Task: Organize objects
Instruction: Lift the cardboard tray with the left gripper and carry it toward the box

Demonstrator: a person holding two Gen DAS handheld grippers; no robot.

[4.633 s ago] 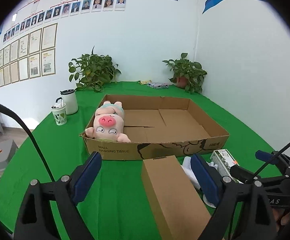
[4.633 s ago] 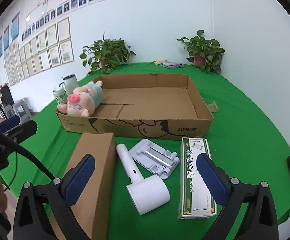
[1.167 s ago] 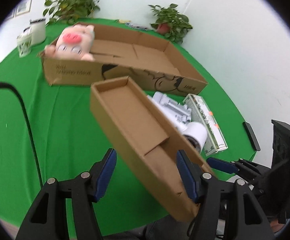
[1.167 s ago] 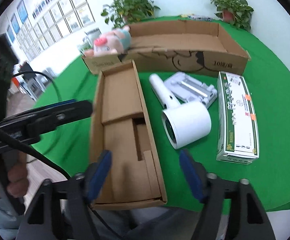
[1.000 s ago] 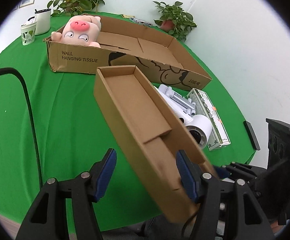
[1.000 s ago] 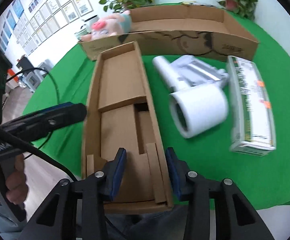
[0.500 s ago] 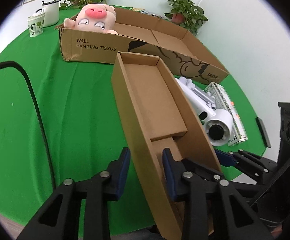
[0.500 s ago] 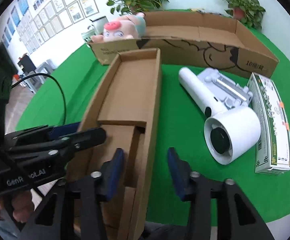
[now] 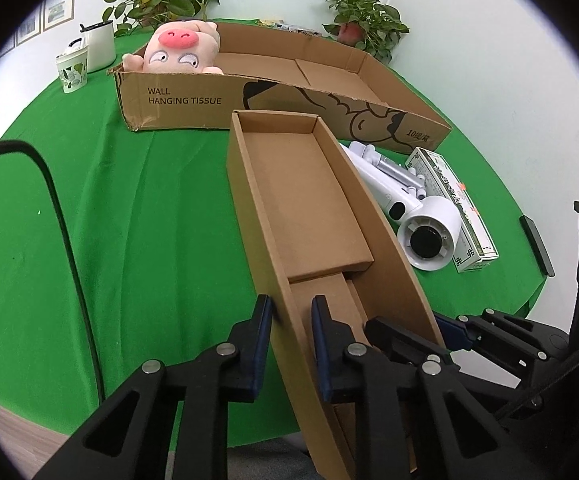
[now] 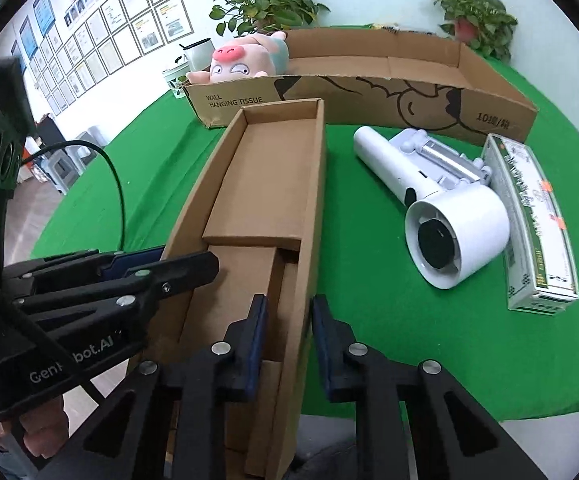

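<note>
Left gripper (image 9: 291, 316): my jaws are clamped on the left wall of the narrow open box (image 9: 309, 200), near its close end.
Right gripper (image 10: 289, 316): clamped on the opposite long wall of the same box; both tools carry it together.
Box position: held tilted, far end reaching toward the big carton (image 9: 329, 68), not yet in it.
Done: only the plush pig (image 9: 177, 48) lies in the carton, at its left end.
Left: the white hair dryer (image 10: 445, 216), grey stand (image 10: 445, 160) and green-printed packet (image 10: 529, 216) lie on the green cloth (image 9: 129, 200); I judge the task early.
Change: seconds ago my jaws stood wide apart and the box lay closed-side up on the cloth; now it is turned open-side up, lifted and gripped.
</note>
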